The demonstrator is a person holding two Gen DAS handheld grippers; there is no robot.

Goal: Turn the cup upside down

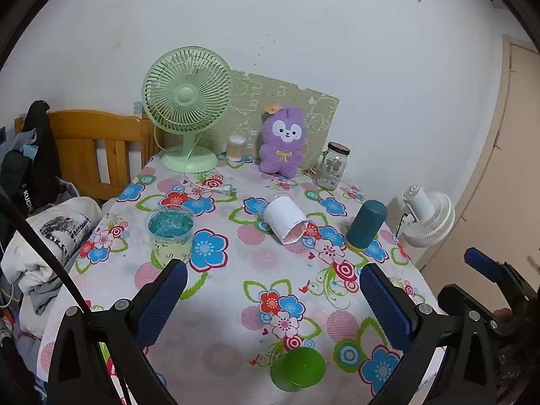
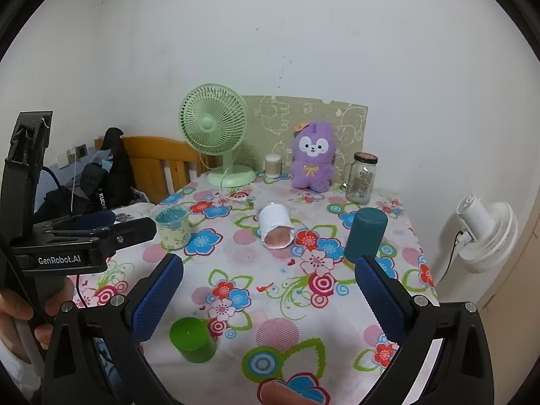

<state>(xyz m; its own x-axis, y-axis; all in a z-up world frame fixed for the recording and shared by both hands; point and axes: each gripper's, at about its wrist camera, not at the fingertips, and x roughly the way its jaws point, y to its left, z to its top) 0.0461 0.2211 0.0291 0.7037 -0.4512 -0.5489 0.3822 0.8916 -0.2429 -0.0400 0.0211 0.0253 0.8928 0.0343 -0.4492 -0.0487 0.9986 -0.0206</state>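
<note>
Both grippers, left point(image 1: 273, 290) and right point(image 2: 269, 283), hover with jaws spread, grasping nothing, above the near table point(image 1: 216, 303). White cup point(image 1: 285, 219) lies on its side mid-table, mouth facing near; awaiting pickup, I judge.

Both grippers were black plastic frames with silver screws at the finger joints. The left gripper point(image 1: 273, 297) and the right gripper point(image 2: 268, 290) wore blue textured pads point(image 2: 158, 298). At the right-wrist frame's left edge, white "GenRobot.AI" lettering point(image 2: 59, 260), a black cable and bare fingers point(image 2: 20, 310) showed.
</note>
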